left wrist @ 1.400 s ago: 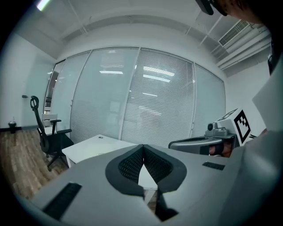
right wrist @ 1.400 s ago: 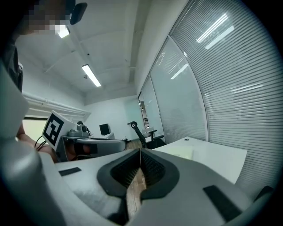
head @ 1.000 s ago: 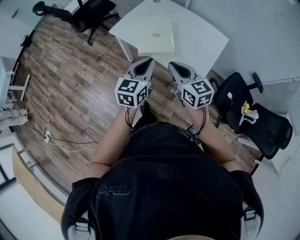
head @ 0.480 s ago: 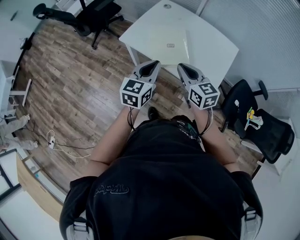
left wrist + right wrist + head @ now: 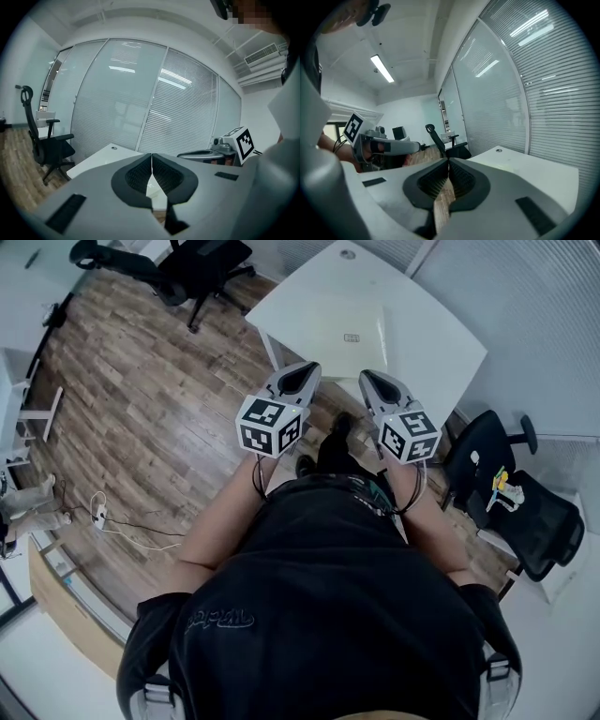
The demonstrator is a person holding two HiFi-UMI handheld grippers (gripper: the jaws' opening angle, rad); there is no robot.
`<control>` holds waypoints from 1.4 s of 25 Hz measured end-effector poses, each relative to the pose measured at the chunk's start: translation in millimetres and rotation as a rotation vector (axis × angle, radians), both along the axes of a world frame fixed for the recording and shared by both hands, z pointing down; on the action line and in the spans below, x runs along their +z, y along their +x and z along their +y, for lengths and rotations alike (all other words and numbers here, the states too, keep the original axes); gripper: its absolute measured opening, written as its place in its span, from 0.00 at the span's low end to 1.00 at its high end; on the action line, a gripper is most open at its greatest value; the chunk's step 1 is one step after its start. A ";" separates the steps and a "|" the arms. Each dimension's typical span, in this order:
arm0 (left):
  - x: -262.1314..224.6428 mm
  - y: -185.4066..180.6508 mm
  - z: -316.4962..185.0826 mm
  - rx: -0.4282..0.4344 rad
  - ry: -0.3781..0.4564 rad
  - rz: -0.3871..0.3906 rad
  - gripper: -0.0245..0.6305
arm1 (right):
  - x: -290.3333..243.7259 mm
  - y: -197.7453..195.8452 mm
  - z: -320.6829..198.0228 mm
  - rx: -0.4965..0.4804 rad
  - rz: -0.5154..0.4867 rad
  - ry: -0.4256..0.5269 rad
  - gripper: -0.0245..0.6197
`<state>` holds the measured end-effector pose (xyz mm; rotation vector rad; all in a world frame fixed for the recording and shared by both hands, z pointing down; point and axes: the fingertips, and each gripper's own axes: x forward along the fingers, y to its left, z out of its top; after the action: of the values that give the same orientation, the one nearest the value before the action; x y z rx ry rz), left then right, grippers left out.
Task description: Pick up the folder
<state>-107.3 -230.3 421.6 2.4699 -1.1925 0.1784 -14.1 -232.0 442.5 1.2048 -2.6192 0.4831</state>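
The folder (image 5: 339, 326) lies flat and closed on the white bench (image 5: 427, 345) in the upper middle of the head view, with a small label near its right edge, and nothing touches it. The left tongs (image 5: 300, 377) and right tongs (image 5: 378, 384) hang side by side just below the bench's near edge in the frame. Both point toward the bench and are short of the folder. Both are clenched on nothing: in the left gripper view the jaws meet in a thin line with only bench showing past them, and in the right gripper view they meet the same way over wood floor (image 5: 141, 399). The step in hand looks like the approach, with no grasp begun. The next move probably calls for carrying the tongs over the bench and parting the jaws. Since the folder sits flush on the surface, one jaw would have to work under an edge before closing. No box, tray or bin shows anywhere. The folder is the only thing that could hold anything, and whether it does cannot be told.
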 end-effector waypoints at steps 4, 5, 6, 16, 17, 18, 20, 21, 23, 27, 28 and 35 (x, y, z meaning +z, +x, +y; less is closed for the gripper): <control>5.8 -2.3 -16.5 -0.012 -0.012 -0.011 0.06 | 3.3 -2.0 -22.6 -0.014 -0.013 -0.007 0.07; 7.4 -2.4 -20.7 -0.016 -0.015 -0.014 0.06 | 5.0 -1.2 -27.9 -0.016 -0.015 -0.011 0.07; 8.9 -2.4 -25.7 -0.020 -0.018 -0.016 0.06 | 6.9 0.1 -33.4 -0.018 -0.017 -0.016 0.07; 35.5 15.3 -92.8 -0.022 -0.074 -0.051 0.06 | 30.2 18.7 -104.3 -0.038 -0.014 -0.076 0.07; 40.1 16.8 -99.8 -0.023 -0.084 -0.053 0.06 | 34.2 20.9 -111.4 -0.038 -0.015 -0.086 0.07; 44.6 17.8 -105.9 -0.025 -0.095 -0.055 0.06 | 38.3 22.9 -117.6 -0.038 -0.015 -0.096 0.07; 52.4 19.2 -117.1 -0.027 -0.113 -0.061 0.06 | 45.6 26.7 -129.0 -0.039 -0.014 -0.113 0.07; 56.2 20.0 -123.1 -0.029 -0.121 -0.064 0.06 | 49.2 28.9 -134.9 -0.039 -0.013 -0.120 0.07; 65.1 21.2 -135.7 -0.033 -0.135 -0.070 0.06 | 57.6 33.8 -146.1 -0.038 -0.013 -0.134 0.07; 87.3 18.0 -159.1 -0.055 -0.168 -0.086 0.07 | 77.9 41.6 -164.9 -0.030 -0.016 -0.178 0.07; 94.2 16.2 -165.0 -0.062 -0.183 -0.092 0.07 | 83.0 43.3 -170.6 -0.027 -0.015 -0.189 0.08; 153.3 5.1 -186.2 -0.089 -0.301 -0.125 0.23 | 129.4 60.8 -193.9 0.002 0.010 -0.268 0.09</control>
<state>-102.2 -416.5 575.0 2.1671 -1.2228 0.4582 46.8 -426.0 571.9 1.1187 -2.4465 0.7967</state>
